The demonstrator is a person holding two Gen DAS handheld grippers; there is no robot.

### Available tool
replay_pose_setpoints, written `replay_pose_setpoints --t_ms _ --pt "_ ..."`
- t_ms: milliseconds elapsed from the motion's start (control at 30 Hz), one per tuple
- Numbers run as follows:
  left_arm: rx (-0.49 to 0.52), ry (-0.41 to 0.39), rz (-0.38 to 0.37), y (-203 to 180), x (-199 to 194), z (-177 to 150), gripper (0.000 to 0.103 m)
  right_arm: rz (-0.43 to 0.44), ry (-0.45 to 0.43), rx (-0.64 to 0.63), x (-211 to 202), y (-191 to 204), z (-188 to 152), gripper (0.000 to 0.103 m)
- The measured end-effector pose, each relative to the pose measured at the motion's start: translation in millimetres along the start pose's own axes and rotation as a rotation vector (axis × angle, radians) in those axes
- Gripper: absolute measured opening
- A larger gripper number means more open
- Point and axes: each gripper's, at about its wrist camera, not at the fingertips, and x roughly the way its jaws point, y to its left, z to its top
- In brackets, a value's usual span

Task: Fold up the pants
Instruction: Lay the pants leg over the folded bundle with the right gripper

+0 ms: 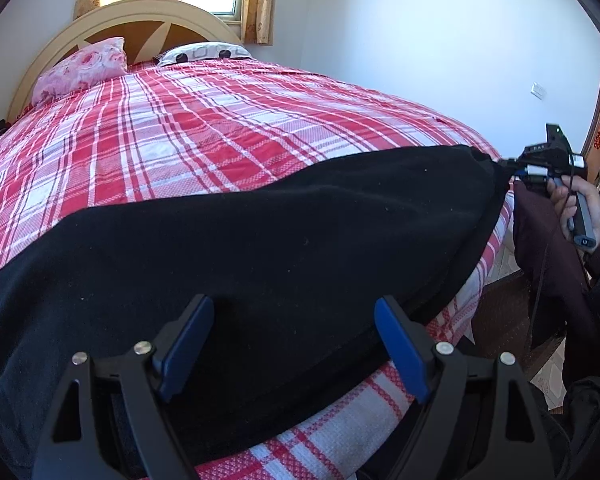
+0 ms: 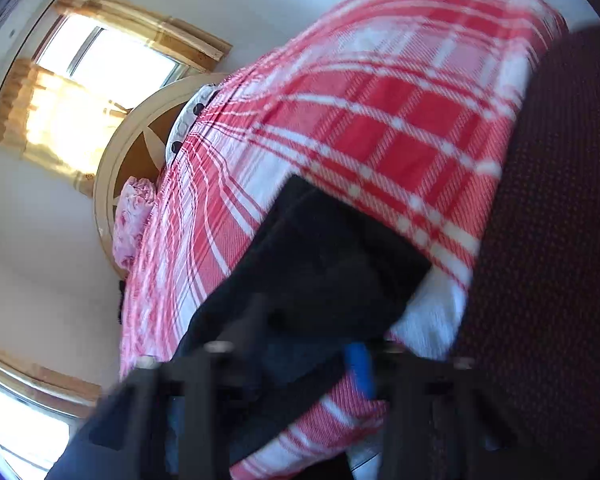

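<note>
The left gripper (image 1: pixel 294 350) holds its two blue-padded fingers (image 1: pixel 186 354) wide apart, poised just above the near edge of the black, soft-napped fabric pants (image 1: pixel 260 240). Nothing sits between the pads; the cloth lies under and ahead of them, not clamped. The right gripper (image 1: pixel 510 166) has its jaws closed on the far right corner of the pants, at the side edge of the bed, the cloth drawn into a small peak where the tips pinch it. In its own blurred wrist view the pads (image 2: pixel 360 364) are close together, with dark fabric running back to them. A hand (image 1: pixel 580 208) in a dark sleeve grips that tool's handle.

The pants spread as one broad, flat, dark band across the near part of the bed, from the lower left of the left wrist view to the pinched corner at the right, their matte surface flecked with pale lint. They rest on a red, pink and white checked woven bedspread (image 1: pixel 188 128) with a ribbed, textured weave. A dark maroon dotted cloth (image 2: pixel 548 240) hangs just beside the right gripper, off the side of the bed.

At the head of the bed lie a pink floral pillow (image 1: pixel 82 68) and a white patterned pillow (image 1: pixel 204 53), against a curved cream headboard (image 1: pixel 148 12).
</note>
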Motion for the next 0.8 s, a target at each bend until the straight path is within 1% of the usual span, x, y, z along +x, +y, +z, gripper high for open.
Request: replay_pose_setpoints --t_ms 33,100,200,233,267,300,333,367,400,433,467,500,533,567,633,700,733,767,800 --pt "-0.002 0.0 -0.001 0.1 0.7 0.0 0.086 0.001 -0.012 -0.034 -0.4 8.6 4.2 0.008" --pt "-0.005 -0.001 0.0 0.0 2.3 0.2 0.086 0.043 -0.035 -0.108 -5.1 28.4 11.3 0.007" --pt "-0.001 -0.005 0.0 -0.3 3.6 -0.3 0.087 0.134 -0.114 -0.248 -26.4 64.1 16.9 0.006" --pt "-0.002 -0.006 -0.001 -0.6 3.7 -0.6 0.088 0.178 -0.144 -0.279 -34.1 71.3 17.8 0.006" --pt "-0.003 -0.008 -0.001 -0.8 4.0 -0.6 0.089 0.237 -0.176 -0.296 -40.9 72.0 17.9 0.006" --pt "-0.002 -0.009 -0.002 -1.4 4.2 -0.7 0.09 0.269 -0.209 -0.305 -45.4 67.2 17.2 0.006" --pt "0.0 -0.01 -0.002 -1.6 4.4 -0.5 0.09 0.236 -0.226 -0.3 -43.7 56.7 16.3 0.006" --pt "0.001 -0.01 -0.001 -2.0 4.1 -0.6 0.09 0.154 -0.197 -0.256 -32.8 39.1 18.4 0.006" --pt "0.004 -0.009 -0.004 -2.2 3.7 -0.7 0.09 0.108 -0.159 -0.187 -22.1 19.1 20.7 0.006" --pt "0.004 -0.008 -0.007 -1.9 3.5 -0.9 0.09 0.075 -0.118 -0.093 -10.9 -7.9 21.4 0.006" --pt "0.005 -0.007 -0.008 -1.6 3.5 -0.8 0.09 0.05 -0.087 -0.028 -2.9 -29.6 19.7 0.007" --pt "0.007 -0.005 -0.009 -1.8 3.4 -0.6 0.09 0.041 -0.077 -0.004 -0.6 -41.3 17.7 0.007" --pt "0.011 -0.002 -0.008 -2.3 3.6 -0.5 0.09 0.056 -0.063 0.01 0.0 -46.6 15.2 0.007" --pt "0.014 0.0 -0.006 -2.8 3.8 -0.2 0.09 0.068 -0.058 -0.003 -1.6 -43.9 15.1 0.007" --pt "0.012 0.0 -0.005 -3.0 4.0 0.1 0.09 0.01 -0.074 -0.087 -7.8 -28.3 15.1 0.007" --pt "0.001 -0.002 -0.006 -3.0 2.8 0.5 0.09 -0.035 -0.053 -0.107 -6.6 -20.9 16.0 0.009" --pt "-0.005 -0.005 -0.008 -2.7 1.4 0.6 0.09 -0.065 -0.047 -0.1 -7.2 -21.3 15.7 0.017" --pt "-0.013 -0.009 -0.012 -2.4 0.0 0.8 0.09 -0.125 -0.05 -0.087 -8.3 -23.9 15.2 0.036" --pt "-0.02 -0.012 -0.016 -1.8 -1.5 0.8 0.09 -0.193 -0.071 -0.057 -14.5 -28.4 13.1 0.046"
